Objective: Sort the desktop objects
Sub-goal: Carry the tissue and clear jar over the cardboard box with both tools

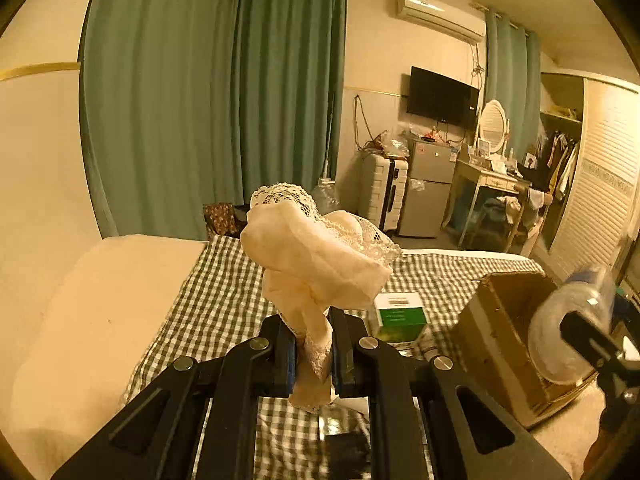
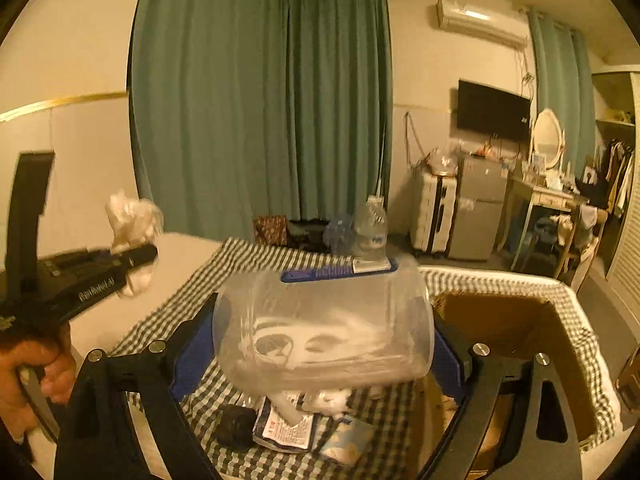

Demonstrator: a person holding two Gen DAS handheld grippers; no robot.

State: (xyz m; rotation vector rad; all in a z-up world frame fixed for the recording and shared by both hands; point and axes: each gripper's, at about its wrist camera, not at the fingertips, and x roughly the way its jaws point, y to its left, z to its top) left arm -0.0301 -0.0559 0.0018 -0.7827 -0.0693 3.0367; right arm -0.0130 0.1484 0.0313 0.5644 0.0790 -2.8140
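Note:
My left gripper (image 1: 313, 346) is shut on a cream lace-trimmed cloth (image 1: 316, 264) and holds it up above the green-checked bed cover (image 1: 224, 300). It also shows in the right wrist view (image 2: 136, 258), with the cloth (image 2: 134, 220) bunched above its tips. My right gripper (image 2: 320, 344) is shut on a clear plastic jar (image 2: 324, 320) lying sideways between its blue pads, held above the cover beside an open cardboard box (image 2: 516, 328). In the left wrist view the jar (image 1: 568, 332) is blurred over the box (image 1: 504, 320).
A green and white carton (image 1: 400, 316) lies on the cover by the box. Under the jar lie a black object (image 2: 236, 426), a printed packet (image 2: 286, 428) and a small pale packet (image 2: 344, 440). A water bottle (image 2: 370, 232) stands behind. A cream pillow (image 1: 92, 312) lies at left.

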